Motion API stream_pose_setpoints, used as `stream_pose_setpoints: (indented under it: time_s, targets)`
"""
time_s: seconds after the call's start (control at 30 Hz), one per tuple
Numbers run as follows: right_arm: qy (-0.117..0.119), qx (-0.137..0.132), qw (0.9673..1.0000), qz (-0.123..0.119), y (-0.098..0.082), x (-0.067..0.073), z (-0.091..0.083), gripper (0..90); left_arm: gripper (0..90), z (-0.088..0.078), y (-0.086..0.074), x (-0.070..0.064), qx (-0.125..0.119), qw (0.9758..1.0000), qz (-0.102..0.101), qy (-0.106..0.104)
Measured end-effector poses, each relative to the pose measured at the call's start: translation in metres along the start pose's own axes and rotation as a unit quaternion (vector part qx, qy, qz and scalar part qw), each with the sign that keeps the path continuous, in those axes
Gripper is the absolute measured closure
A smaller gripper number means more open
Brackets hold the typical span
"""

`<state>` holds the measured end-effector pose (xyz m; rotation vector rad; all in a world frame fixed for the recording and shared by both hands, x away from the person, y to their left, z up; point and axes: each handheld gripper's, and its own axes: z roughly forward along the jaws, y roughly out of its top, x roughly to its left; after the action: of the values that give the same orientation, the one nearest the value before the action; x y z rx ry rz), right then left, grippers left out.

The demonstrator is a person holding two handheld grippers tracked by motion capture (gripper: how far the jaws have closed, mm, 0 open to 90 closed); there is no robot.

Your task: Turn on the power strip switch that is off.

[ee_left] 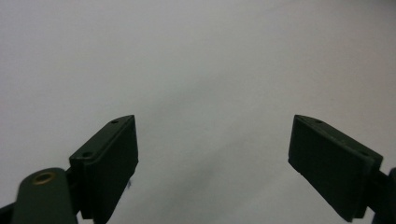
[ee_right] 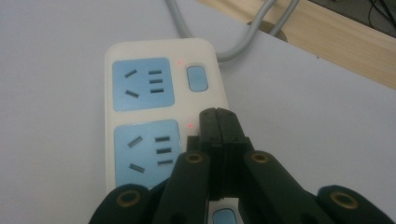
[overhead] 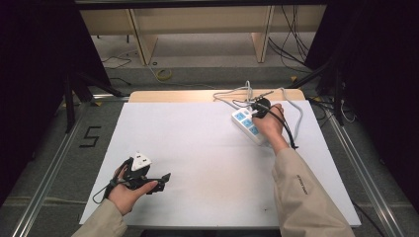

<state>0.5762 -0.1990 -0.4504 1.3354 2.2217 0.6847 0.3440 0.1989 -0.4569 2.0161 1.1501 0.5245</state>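
Nearest the person, at about seven o'clock on the white table [overhead: 207, 163], the left gripper [overhead: 160, 181] rests low with its jaws spread wide and nothing between them; its own view shows bare table between the two black pads [ee_left: 109, 163]. It touches nothing and seems to wait.

Farther off, at about one o'clock near the far edge, the white power strip [ee_right: 140, 112] lies flat, its grey cable [ee_right: 247, 37] looping back over the wooden edge. The right gripper [ee_right: 218, 122] has its jaws pressed together, holding nothing, and its tip sits on or just over the strip where the second socket's blue switch should be.

Red lamps glow beside the first switch [ee_right: 196, 78] and at the gripper's tip, so I judge two sockets live. Whether this press is finished I cannot tell; a third switch [ee_right: 225, 218] nearer the hand may remain.
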Motion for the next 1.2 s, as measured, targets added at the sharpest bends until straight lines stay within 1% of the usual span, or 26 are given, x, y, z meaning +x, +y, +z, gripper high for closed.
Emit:
stream_pose_setpoints:
  time_s: [0.33,0.57,0.97,1.2]
  targets:
    - [-0.004,0.002,1.0000,-0.003,0.0003,0.0012,0.0001,90.0,15.6,0.0001,0.0000,-0.0002,-0.001,1.0000,0.000,0.001]
    - [-0.003,0.002,1.0000,0.004,0.0004,0.0009,0.0003,90.0,15.6,0.0001,0.0000,-0.0003,-0.001,1.0000,0.000,0.001]
    - [-0.006,0.002,1.0000,0.003,0.0000,0.0014,0.0010,90.0,15.5,0.0002,-0.0001,-0.0005,-0.001,1.0000,0.000,0.001]
    - [-0.005,0.002,1.0000,0.004,-0.0002,0.0011,0.0009,90.0,15.6,0.0004,-0.0001,-0.0007,0.000,1.0000,-0.001,0.001]
